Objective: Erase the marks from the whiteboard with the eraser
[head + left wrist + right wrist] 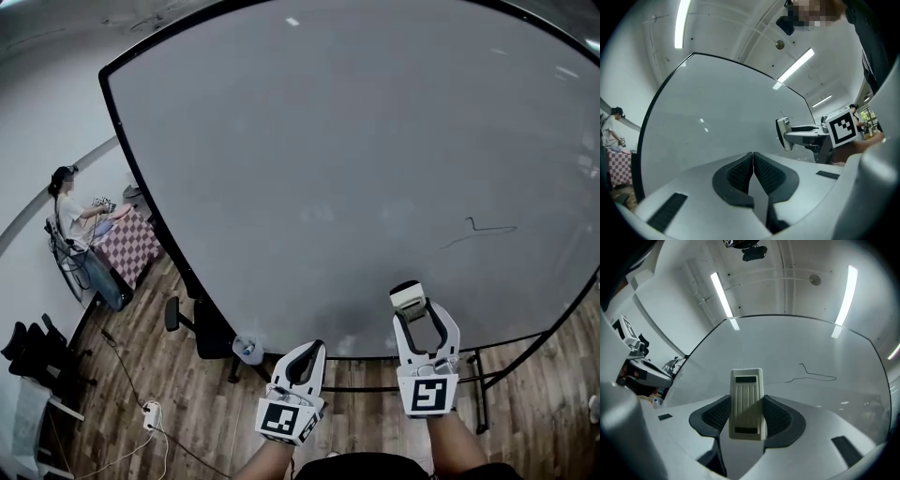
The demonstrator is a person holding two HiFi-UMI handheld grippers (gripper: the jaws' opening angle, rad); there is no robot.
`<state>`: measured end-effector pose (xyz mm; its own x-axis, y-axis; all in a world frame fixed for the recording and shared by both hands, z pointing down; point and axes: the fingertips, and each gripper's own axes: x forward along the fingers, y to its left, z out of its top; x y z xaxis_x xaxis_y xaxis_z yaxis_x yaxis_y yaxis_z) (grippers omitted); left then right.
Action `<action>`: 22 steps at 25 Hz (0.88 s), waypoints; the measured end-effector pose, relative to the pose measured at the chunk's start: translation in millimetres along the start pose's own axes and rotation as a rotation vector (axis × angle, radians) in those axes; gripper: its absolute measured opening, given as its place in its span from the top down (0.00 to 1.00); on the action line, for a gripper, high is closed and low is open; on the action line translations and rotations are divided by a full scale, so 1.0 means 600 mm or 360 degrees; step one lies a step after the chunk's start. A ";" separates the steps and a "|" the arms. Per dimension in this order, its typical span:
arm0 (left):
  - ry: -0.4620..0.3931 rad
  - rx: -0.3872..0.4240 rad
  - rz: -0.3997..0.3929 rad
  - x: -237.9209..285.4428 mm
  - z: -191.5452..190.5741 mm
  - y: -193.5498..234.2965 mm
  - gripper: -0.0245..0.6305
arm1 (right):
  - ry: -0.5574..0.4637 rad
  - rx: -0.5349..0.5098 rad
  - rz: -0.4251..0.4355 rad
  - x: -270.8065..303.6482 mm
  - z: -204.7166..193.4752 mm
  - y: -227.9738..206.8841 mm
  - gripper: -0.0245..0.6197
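A large whiteboard (337, 159) fills the head view, with a thin black squiggle mark (480, 231) at its right. My right gripper (410, 302) is shut on a cream-white eraser (747, 401), held upright below and left of the mark (811, 376), clear of the board. My left gripper (303, 358) hangs lower at the left, shut with its ribbed pads (740, 172) pressed together and nothing between them. In the left gripper view the right gripper (787, 134) with the eraser (781, 133) shows at the right.
The whiteboard stands on a dark metal frame (487, 375) over a wooden floor (169, 375). A person (75, 225) sits at a checkered table (127, 244) at the far left. A black chair (202, 328), a small bin (247, 350) and a power strip (150, 413) lie below the board.
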<state>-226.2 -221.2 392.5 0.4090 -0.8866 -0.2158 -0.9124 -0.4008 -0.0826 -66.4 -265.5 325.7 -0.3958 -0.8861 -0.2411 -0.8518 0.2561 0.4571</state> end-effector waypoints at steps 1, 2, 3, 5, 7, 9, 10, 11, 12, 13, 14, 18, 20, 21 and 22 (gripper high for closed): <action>-0.0003 -0.0016 -0.0019 0.004 -0.012 0.006 0.93 | 0.0005 -0.0029 -0.0030 0.011 -0.005 0.001 0.58; -0.0007 -0.0035 -0.0038 0.009 -0.022 0.010 0.93 | 0.0017 -0.0072 -0.0055 0.021 -0.010 0.001 0.58; -0.0012 -0.0052 -0.0057 0.012 -0.029 0.013 0.93 | 0.0042 -0.0125 -0.0078 0.030 -0.013 0.001 0.58; -0.0014 -0.0077 -0.0089 0.018 -0.033 0.020 0.93 | 0.0115 -0.0220 -0.0113 0.045 -0.014 0.003 0.58; -0.0015 -0.0079 -0.0111 0.021 -0.029 0.029 0.93 | 0.0173 -0.0263 -0.0128 0.062 -0.009 0.008 0.58; -0.0030 -0.0082 -0.0124 0.020 -0.019 0.036 0.93 | 0.0215 -0.0266 -0.0147 0.078 -0.005 0.009 0.58; -0.0036 -0.0085 -0.0133 0.021 -0.013 0.037 0.93 | 0.0232 -0.0264 -0.0163 0.084 -0.004 0.008 0.58; -0.0042 -0.0086 -0.0139 0.022 -0.010 0.037 0.93 | 0.0242 -0.0266 -0.0175 0.091 -0.005 0.007 0.58; -0.0048 -0.0082 -0.0141 0.025 -0.008 0.036 0.93 | 0.0249 -0.0274 -0.0183 0.096 -0.004 0.005 0.58; -0.0051 -0.0076 -0.0146 0.028 -0.009 0.034 0.93 | 0.0257 -0.0288 -0.0191 0.100 -0.004 0.002 0.58; -0.0055 -0.0071 -0.0155 0.031 -0.012 0.030 0.93 | 0.0267 -0.0303 -0.0198 0.101 -0.005 -0.001 0.58; -0.0052 -0.0103 -0.0178 0.042 -0.019 0.008 0.93 | 0.0281 -0.0303 -0.0181 0.104 -0.014 -0.006 0.58; -0.0047 -0.0120 -0.0173 0.049 -0.022 0.000 0.93 | 0.0283 -0.0287 -0.0161 0.105 -0.014 -0.010 0.58; -0.0044 -0.0126 -0.0168 0.051 -0.022 -0.002 0.93 | 0.0284 -0.0278 -0.0149 0.105 -0.013 -0.010 0.58; -0.0041 -0.0125 -0.0167 0.053 -0.022 -0.004 0.93 | 0.0285 -0.0265 -0.0134 0.105 -0.011 -0.009 0.58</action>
<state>-211.1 -251.4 398.9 0.5008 -0.8331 -0.2349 -0.8603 -0.5089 -0.0296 -84.4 -325.5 313.9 -0.2463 -0.9596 -0.1358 -0.8050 0.1246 0.5801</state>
